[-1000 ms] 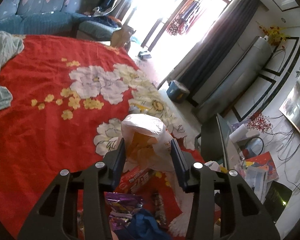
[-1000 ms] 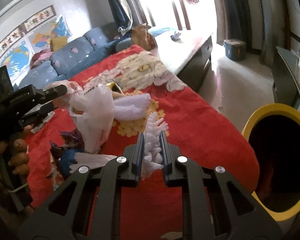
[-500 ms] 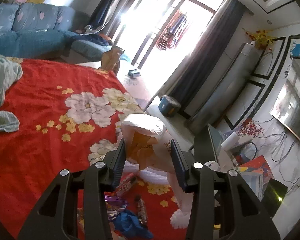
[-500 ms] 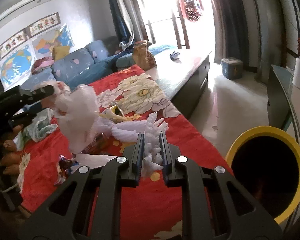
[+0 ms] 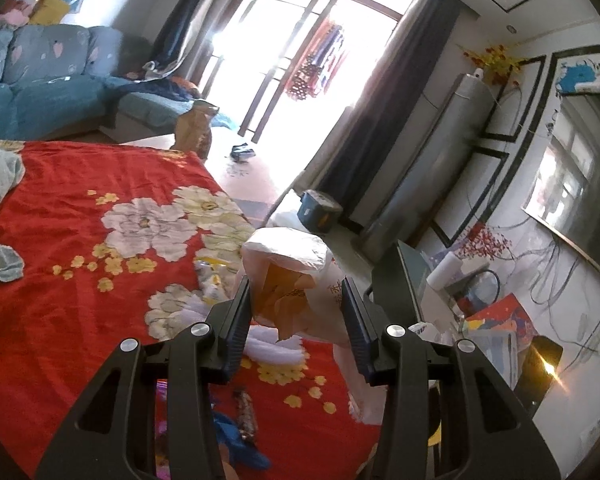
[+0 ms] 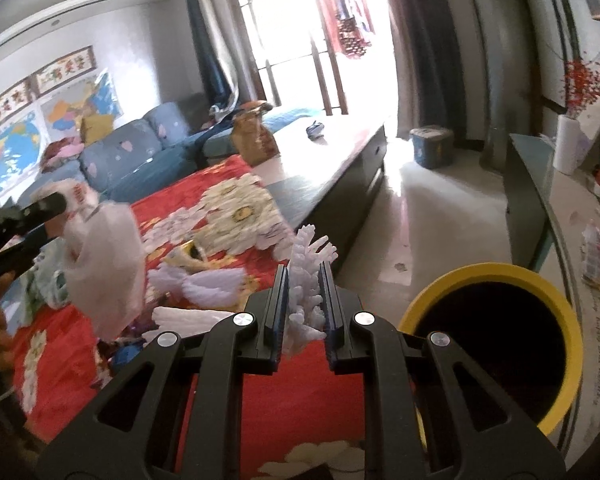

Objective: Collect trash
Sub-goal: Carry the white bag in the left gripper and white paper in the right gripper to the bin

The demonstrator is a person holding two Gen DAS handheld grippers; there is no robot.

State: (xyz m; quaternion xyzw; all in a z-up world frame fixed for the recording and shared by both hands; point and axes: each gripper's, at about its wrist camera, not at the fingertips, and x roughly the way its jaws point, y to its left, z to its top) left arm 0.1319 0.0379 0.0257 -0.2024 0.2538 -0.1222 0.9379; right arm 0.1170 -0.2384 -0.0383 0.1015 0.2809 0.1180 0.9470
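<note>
Plastic bag (image 5: 296, 280) in left gripper (image 5: 296, 320) — orange wrapper (image 5: 280, 296) inside

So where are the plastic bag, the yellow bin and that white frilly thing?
Bag (image 5: 300, 264): left wrist view, on its crumpled top.
Bin (image 6: 496, 271): right wrist view, on its far rim.
Frilly thing (image 6: 306, 264): right wrist view, on its upper part.

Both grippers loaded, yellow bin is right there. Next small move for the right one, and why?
Probably swing the right gripper, shut on the white frilly foam piece, rightward over the yellow-rimmed round bin, then open. The bin's dark mouth gapes just beside it. The left gripper holds the white plastic bag.
</note>
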